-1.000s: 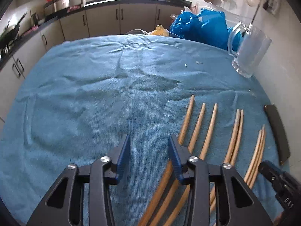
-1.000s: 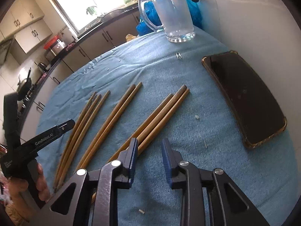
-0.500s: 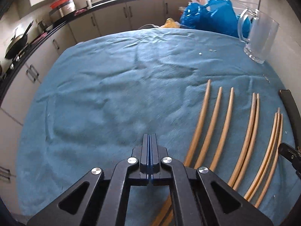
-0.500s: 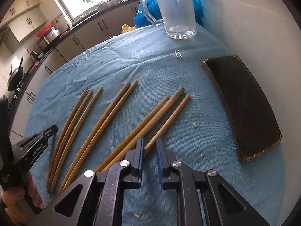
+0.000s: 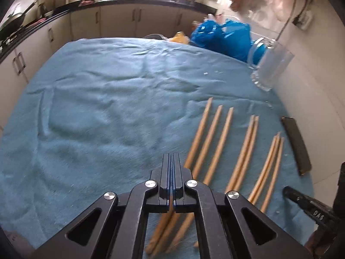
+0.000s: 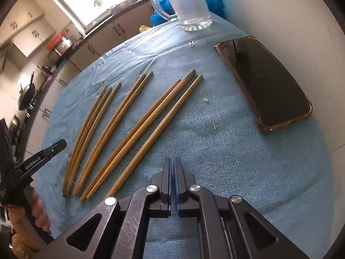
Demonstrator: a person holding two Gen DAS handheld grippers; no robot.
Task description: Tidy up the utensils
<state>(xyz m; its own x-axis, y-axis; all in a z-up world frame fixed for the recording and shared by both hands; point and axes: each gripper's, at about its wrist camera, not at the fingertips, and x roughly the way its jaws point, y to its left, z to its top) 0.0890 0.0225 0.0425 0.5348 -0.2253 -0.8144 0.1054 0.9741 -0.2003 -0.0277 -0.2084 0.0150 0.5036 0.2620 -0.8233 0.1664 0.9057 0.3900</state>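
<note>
Now both tools, left tool [image 5: 171, 172] and right tool [image 6: 172, 179], pressed together empty, angled down over chopsticks [image 6: 138, 116].

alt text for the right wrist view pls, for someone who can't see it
The right gripper, shut and empty, hovers over a blue towel where eight wooden chopsticks lie in three loose groups to its left. A dark phone lies to the right by the wall, a glass mug stands at the far edge, and the left gripper shows at the left edge.

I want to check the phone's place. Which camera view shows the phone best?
The right wrist view: the phone lies whole, screen up, on the blue cloth. The left wrist view shows it only as a thin dark strip near the right edge.
</note>
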